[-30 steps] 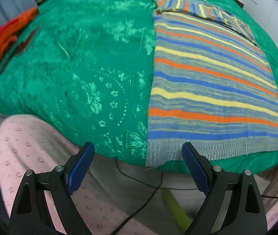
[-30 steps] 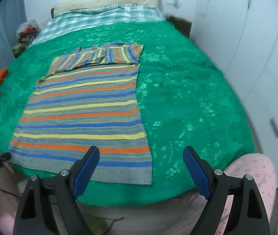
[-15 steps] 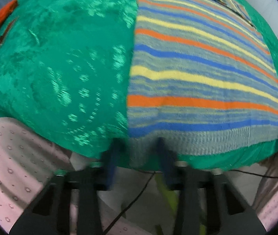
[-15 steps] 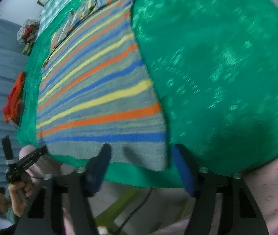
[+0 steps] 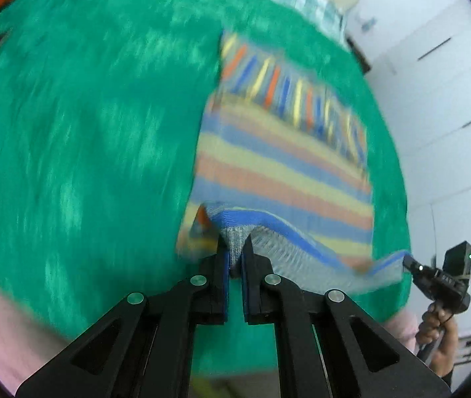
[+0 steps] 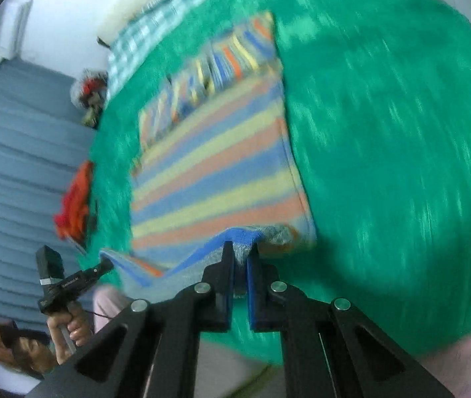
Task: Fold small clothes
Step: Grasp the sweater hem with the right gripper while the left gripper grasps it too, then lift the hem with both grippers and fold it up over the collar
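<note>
Green patterned bedspread [image 5: 86, 132] fills both wrist views, with the striped knit sweater [image 5: 285, 179] laid flat in the centre of the frame and its grey hem lifted toward the lower middle.

Left claw [image 5: 234, 248] is pressed together on the ribbed hem near its left corner, and right claw [image 6: 241, 254] is likewise pinching the hem near the right corner; between them the hem sags in a soft blue-edged wave. That sag suggests a light, limp, stretchy knit that will drape rather than hold shape, so the two hem corners look like the sensible place to hold it, kept level to stop it skewing. White print on the handheld device at lower left of the right view is too blurred to read; no other labels show.
</note>
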Demonstrator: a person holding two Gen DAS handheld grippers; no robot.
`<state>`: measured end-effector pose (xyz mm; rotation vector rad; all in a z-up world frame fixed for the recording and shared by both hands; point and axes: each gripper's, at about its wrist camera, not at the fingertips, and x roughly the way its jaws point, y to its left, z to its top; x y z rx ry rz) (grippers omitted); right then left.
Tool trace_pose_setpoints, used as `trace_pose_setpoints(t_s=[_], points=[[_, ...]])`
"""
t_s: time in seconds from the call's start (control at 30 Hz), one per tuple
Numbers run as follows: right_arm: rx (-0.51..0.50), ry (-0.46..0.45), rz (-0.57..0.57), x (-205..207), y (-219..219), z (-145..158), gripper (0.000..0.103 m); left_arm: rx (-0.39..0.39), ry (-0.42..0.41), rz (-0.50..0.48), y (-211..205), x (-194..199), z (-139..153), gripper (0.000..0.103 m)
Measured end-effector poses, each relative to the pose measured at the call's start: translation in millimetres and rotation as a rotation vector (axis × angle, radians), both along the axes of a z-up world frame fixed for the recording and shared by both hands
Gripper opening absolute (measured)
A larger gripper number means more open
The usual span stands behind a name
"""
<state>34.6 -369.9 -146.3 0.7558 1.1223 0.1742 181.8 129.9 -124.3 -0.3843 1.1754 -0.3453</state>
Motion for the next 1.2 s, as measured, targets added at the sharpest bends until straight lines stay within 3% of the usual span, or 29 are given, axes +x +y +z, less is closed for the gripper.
trace_pose_setpoints(t_s=[0.13,0.27,0.5,0.7,0.8,0.83,0.87,0.93,1.07,1.2], points=[[-0.028,-0.085,-0.057,71,-22,11,0.006,-0.016,-0.049,0.025,-12,77,6,0.003],[-0.021,-0.099,-0.084,139,-39,5,0.006,-0.010,-0.064,0.041,-24,145,-4,0.003],[-0.059,-0.140,-0.078,243,-59,-3,0.006,0.024,-0.086,0.046,-42,227,-17,0.003],[-0.063,-0.138,-0.088,302,-73,-28,0.006,0.053,-0.035,0.033,-52,280,-48,0.005],[-0.036,-0.125,-0.102,325,-81,-49,0.007,0.053,-0.011,0.066,-48,308,-57,0.012],[-0.004,-0.127,-0.119,331,-86,-57,0.009,0.032,-0.028,0.094,-43,317,-55,0.023],[0.023,-0.134,-0.140,334,-91,-62,0.012,0.027,-0.041,0.117,-39,322,-54,0.039],[0.046,-0.164,-0.219,340,-105,-67,0.019,0.040,-0.086,0.206,-26,335,-43,0.047],[0.025,-0.196,-0.300,343,-119,-54,0.022,0.066,-0.117,0.232,-13,335,-26,0.047],[-0.114,-0.211,-0.199,338,-102,-27,0.022,0.154,-0.173,0.092,-24,288,-17,0.050]])
